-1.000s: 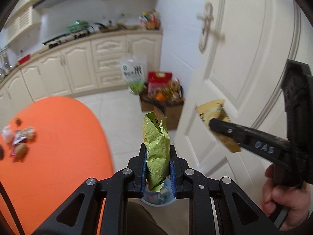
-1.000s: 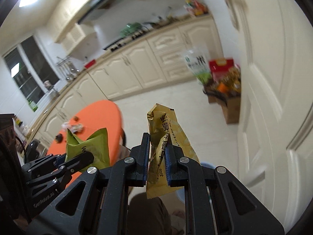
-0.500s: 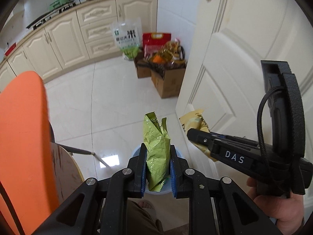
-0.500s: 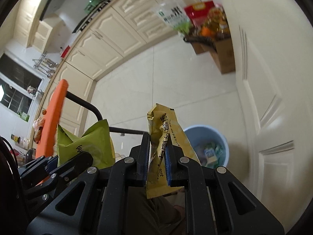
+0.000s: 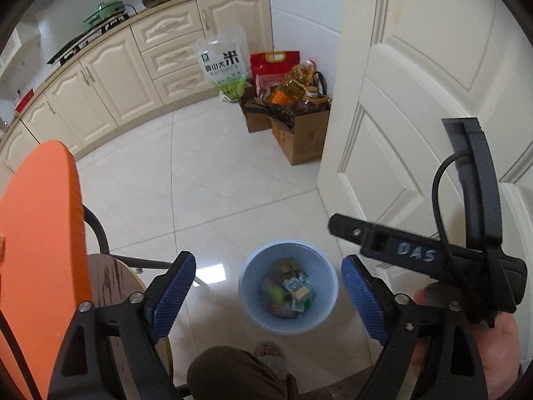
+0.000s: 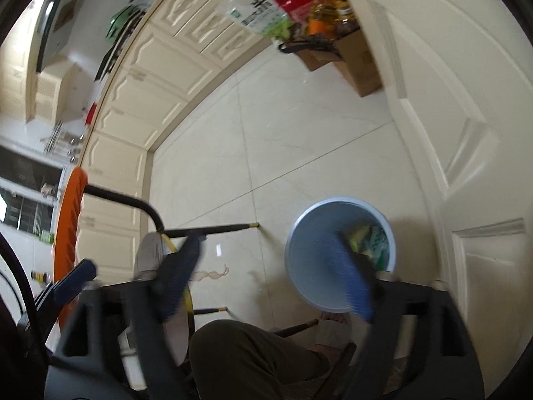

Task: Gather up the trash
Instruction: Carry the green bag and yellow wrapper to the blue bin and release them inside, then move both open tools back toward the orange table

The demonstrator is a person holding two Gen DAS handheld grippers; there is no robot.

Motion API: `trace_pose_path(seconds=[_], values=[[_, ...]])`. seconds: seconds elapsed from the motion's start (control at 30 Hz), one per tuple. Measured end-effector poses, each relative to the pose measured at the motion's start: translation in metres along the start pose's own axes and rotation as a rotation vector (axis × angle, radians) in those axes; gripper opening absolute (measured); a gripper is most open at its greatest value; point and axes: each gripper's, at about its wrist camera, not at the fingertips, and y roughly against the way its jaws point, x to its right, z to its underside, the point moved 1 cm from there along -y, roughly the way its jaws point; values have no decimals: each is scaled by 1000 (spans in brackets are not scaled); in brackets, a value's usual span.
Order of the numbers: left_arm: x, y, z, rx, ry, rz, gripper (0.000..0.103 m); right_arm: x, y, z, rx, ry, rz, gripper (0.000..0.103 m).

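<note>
A light blue trash bin (image 5: 289, 288) stands on the tiled floor and holds several wrappers (image 5: 290, 289). My left gripper (image 5: 266, 295) is open and empty, directly above the bin. My right gripper (image 6: 269, 273) is open and empty too; its right finger hangs over the bin (image 6: 339, 253), where green and yellow wrappers (image 6: 366, 236) show. In the left wrist view the right gripper's black body (image 5: 416, 250) is to the right of the bin.
An orange table (image 5: 36, 243) and a dark chair (image 5: 110, 266) are at the left. A white door (image 5: 416, 100) stands at the right. Cardboard boxes with oil bottles (image 5: 296, 113) and a rice bag (image 5: 223, 63) sit by the cream cabinets (image 5: 110, 73). My leg (image 5: 233, 373) is below.
Both grippers have opened over the bin. The green wrapper has left the left gripper and the yellow wrapper has left the right gripper. Both cameras tilted down toward the floor.
</note>
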Motion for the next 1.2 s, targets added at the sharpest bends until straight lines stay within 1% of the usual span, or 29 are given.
trace_pose_path(seconds=[0.07,0.13,0.2,0.27,0.4,0.5,0.63,0.73,0.83,1.07,1.2], values=[[2,7,6,15,-3,-5,88,2,5,1,7,-19,36,103],[5,21,12,37,-11,-6,93,2,11,1,3,-27,55,103],[9,32,18,63,-13,-1,96,-3,20,2,15,-27,53,103],[9,46,26,84,-8,5,97,-8,29,1,28,-22,49,103],[0,77,45,121,11,20,102,-20,46,2,55,-5,41,103],[-11,101,58,154,35,24,102,-34,63,4,82,19,35,103],[-33,141,84,208,80,24,102,-58,83,7,119,54,18,103],[-50,166,100,252,122,18,102,-81,98,12,143,90,-1,103],[-69,196,125,301,172,0,102,-109,113,18,171,142,-25,103],[-113,257,183,392,291,-63,102,-197,138,44,220,291,-91,103],[-134,288,219,445,352,-113,102,-250,150,67,248,398,-114,103]])
